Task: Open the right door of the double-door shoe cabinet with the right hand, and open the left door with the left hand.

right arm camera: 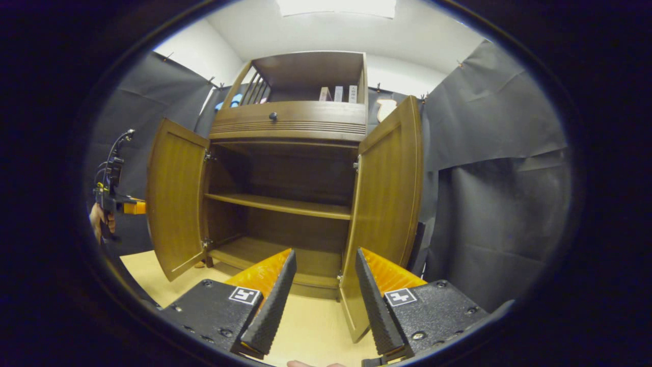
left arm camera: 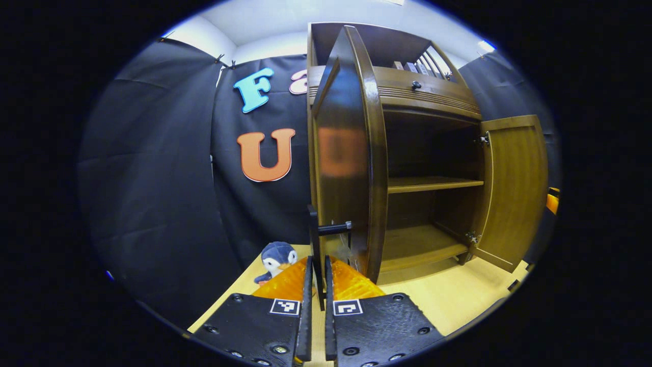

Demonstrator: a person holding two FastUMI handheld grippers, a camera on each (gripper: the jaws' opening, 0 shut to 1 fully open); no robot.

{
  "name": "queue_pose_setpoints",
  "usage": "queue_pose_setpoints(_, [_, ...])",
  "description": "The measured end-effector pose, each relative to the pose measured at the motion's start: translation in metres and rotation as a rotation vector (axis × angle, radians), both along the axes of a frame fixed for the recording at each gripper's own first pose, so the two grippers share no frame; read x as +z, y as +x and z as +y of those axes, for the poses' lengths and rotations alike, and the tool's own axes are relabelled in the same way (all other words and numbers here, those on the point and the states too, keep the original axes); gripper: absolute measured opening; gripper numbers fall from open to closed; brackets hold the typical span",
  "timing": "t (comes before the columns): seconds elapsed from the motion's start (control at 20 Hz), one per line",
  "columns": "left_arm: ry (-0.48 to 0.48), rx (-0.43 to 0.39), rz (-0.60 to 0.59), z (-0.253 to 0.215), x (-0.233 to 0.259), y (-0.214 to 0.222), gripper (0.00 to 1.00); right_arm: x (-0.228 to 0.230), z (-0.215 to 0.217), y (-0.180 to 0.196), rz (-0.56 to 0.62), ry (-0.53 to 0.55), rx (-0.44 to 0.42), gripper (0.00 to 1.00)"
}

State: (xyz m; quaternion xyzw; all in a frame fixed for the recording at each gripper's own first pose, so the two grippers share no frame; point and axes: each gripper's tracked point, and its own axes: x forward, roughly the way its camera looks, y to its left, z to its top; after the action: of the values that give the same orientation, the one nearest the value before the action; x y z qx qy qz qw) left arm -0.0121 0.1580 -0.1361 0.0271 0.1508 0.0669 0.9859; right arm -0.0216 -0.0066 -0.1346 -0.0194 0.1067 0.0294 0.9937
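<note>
The brown wooden shoe cabinet (right arm camera: 288, 127) stands with both doors swung open, showing bare shelves. In the left gripper view the left door (left arm camera: 346, 153) is seen almost edge-on, close in front. My left gripper (left arm camera: 318, 263) is shut on that door's black vertical bar handle (left arm camera: 316, 229). The right door (left arm camera: 514, 188) stands wide open farther off. In the right gripper view my right gripper (right arm camera: 325, 252) is open with nothing between its fingers, just left of the right door (right arm camera: 387, 204). The left door (right arm camera: 175, 199) is open at the left; beyond it a hand holds the left gripper (right arm camera: 109, 196).
A small plush penguin (left arm camera: 277, 257) sits on the light wooden floor (left arm camera: 458, 290) left of the cabinet. Above the doors is a drawer with a round knob (right arm camera: 273, 116), and a top shelf holding a few books (right arm camera: 336, 94). Black cloth walls close in on both sides.
</note>
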Motion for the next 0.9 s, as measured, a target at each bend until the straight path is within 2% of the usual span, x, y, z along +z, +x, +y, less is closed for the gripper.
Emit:
queue_pose_setpoints(0.05, [-0.006,0.001,-0.001,0.004,0.0,-0.002,0.1,0.001,0.0,0.001,0.0,-0.002,0.0,0.75])
queue_pose_setpoints(0.55, [-0.075,0.043,-0.023,0.056,-0.002,-0.019,0.1,0.001,0.012,0.0,-0.004,-0.016,0.013,0.75])
queue_pose_setpoints(0.9, [-0.073,0.077,-0.06,0.077,0.007,-0.032,0.1,0.008,0.02,0.006,-0.01,-0.016,0.019,0.75])
